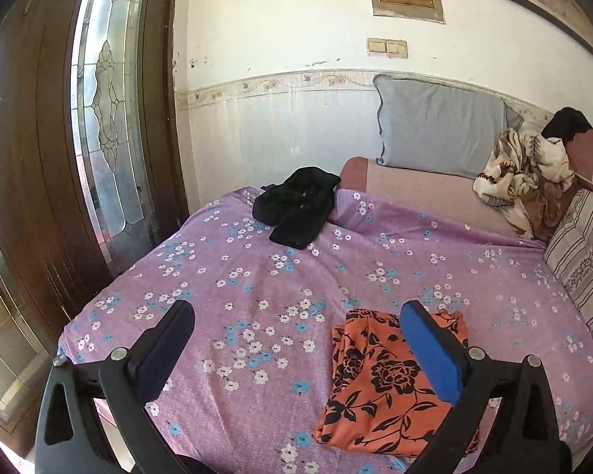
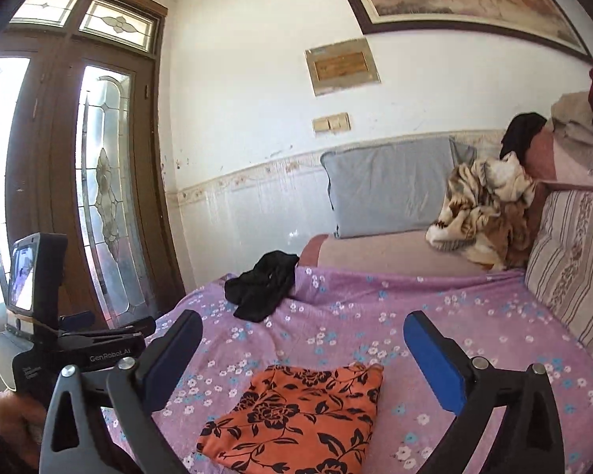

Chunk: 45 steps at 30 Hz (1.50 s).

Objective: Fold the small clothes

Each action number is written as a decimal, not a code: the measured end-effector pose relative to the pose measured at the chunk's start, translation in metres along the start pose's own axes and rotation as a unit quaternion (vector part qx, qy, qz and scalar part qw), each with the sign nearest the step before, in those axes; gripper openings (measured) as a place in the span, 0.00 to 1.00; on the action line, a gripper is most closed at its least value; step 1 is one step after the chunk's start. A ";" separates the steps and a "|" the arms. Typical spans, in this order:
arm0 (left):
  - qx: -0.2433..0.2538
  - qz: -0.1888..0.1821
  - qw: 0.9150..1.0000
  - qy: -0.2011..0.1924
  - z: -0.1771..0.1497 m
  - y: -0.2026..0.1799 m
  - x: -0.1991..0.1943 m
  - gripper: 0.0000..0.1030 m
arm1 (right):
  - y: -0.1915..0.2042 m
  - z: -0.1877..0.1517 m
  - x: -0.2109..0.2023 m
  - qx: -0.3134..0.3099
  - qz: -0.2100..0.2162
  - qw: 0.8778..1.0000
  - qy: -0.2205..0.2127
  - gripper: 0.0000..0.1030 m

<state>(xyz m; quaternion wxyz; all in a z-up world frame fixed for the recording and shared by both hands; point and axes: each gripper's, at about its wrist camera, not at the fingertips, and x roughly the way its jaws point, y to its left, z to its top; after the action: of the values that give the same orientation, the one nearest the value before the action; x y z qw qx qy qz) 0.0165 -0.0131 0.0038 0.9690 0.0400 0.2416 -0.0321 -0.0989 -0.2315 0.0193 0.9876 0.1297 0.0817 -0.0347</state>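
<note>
An orange garment with black flowers (image 1: 379,387) lies folded flat on the purple flowered sheet (image 1: 257,276), near the front. It also shows in the right wrist view (image 2: 300,414). A crumpled black garment (image 1: 296,211) lies at the far edge of the sheet, also in the right wrist view (image 2: 263,286). My left gripper (image 1: 296,339) is open and empty, above the sheet just left of the orange garment. My right gripper (image 2: 302,349) is open and empty, above the orange garment. The left gripper's body (image 2: 79,347) shows at the left of the right wrist view.
A wooden glazed door (image 1: 79,126) stands at the left. A grey pillow (image 1: 439,126) leans on the back wall. A crumpled patterned blanket (image 1: 525,173) lies at the back right. A striped cushion (image 2: 573,260) borders the right side.
</note>
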 end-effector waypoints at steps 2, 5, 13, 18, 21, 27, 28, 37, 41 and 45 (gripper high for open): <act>-0.018 -0.014 1.000 0.006 0.001 0.006 -0.006 1.00 | 0.003 0.001 -0.002 0.007 -0.008 1.000 0.015 1.00; -0.047 -0.014 0.999 0.008 0.000 0.017 -0.013 1.00 | 0.006 -0.002 -0.002 0.014 0.005 0.999 0.032 1.00; -0.031 0.033 0.999 0.026 -0.001 0.028 -0.011 1.00 | 0.005 -0.017 0.009 0.019 0.001 0.998 0.057 1.00; -0.032 0.042 0.998 0.021 0.000 0.031 -0.012 1.00 | 0.007 -0.023 0.015 0.021 0.010 0.997 0.070 1.00; -0.024 0.061 0.998 0.017 0.001 0.031 -0.010 1.00 | 0.010 -0.027 0.017 0.020 0.015 0.997 0.075 1.00; -0.025 0.078 0.996 0.024 0.000 0.034 -0.002 1.00 | 0.017 -0.031 0.022 0.013 0.026 0.996 0.080 1.00; -0.025 0.082 0.996 0.023 -0.001 0.035 -0.001 1.00 | 0.017 -0.031 0.023 0.013 0.028 0.996 0.081 1.00; -0.021 0.101 0.994 0.034 -0.007 0.039 0.009 1.00 | 0.026 -0.039 0.030 0.016 0.039 0.995 0.094 1.00; -0.017 0.100 0.994 0.038 -0.008 0.037 0.009 1.00 | 0.027 -0.038 0.030 0.015 0.034 0.995 0.096 1.00; -0.016 0.094 0.995 0.039 -0.006 0.034 0.006 1.00 | 0.025 -0.034 0.028 0.023 0.034 0.995 0.093 1.00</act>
<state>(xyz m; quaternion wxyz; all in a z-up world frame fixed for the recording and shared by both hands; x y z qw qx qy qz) 0.0218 0.0209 -0.0023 0.9581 0.0482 0.2748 0.0644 -0.0741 -0.2002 -0.0122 0.9732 0.1575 0.1675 0.0092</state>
